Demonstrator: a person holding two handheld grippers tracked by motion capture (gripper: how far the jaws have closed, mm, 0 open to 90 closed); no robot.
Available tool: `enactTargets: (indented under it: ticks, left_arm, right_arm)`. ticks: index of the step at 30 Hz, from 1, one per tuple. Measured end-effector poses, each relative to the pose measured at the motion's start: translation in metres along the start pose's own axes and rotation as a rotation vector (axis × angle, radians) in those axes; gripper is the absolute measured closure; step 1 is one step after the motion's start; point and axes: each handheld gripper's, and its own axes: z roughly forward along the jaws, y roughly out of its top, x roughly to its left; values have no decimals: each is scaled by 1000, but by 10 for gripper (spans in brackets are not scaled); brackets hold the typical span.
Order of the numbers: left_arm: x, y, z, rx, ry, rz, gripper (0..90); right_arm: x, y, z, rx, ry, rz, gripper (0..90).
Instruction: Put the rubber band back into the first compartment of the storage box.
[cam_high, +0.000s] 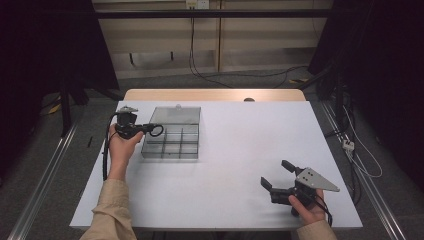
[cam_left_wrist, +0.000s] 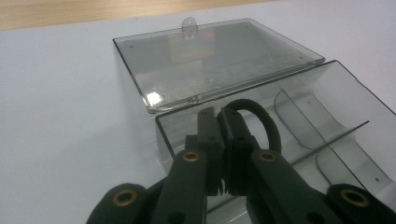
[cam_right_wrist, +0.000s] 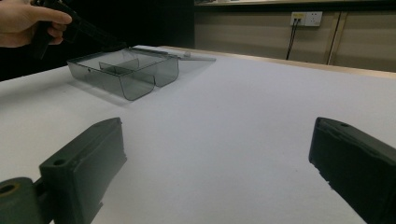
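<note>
A smoky clear compartment box (cam_high: 172, 145) lies on the white table with its lid (cam_high: 176, 115) folded back flat behind it. My left gripper (cam_high: 148, 128) is shut on a black ring (cam_high: 157, 130), holding it over the box's left rear corner. The left gripper view has the closed jaws (cam_left_wrist: 223, 123) pinching the black ring (cam_left_wrist: 268, 123) just above a rear compartment, with the box wall (cam_left_wrist: 355, 88) and the lid (cam_left_wrist: 215, 60) beyond. My right gripper (cam_high: 274, 172) rests open near the table's front right, with nothing between its jaws (cam_right_wrist: 219, 154).
The white table (cam_high: 240, 135) has a wooden strip (cam_high: 215, 94) along its far edge. In the right gripper view the box (cam_right_wrist: 126, 74) and the other hand (cam_right_wrist: 23, 21) sit far off at the upper left. Cables and a wall socket (cam_right_wrist: 306, 18) lie beyond the table.
</note>
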Motion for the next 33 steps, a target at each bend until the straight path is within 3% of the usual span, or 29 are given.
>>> enactTargets:
  ticks: [33]
  left_arm:
    - [-3, -2, 13, 49, 41, 37, 865]
  right_arm:
    - [0, 0, 0, 1, 2, 3, 31]
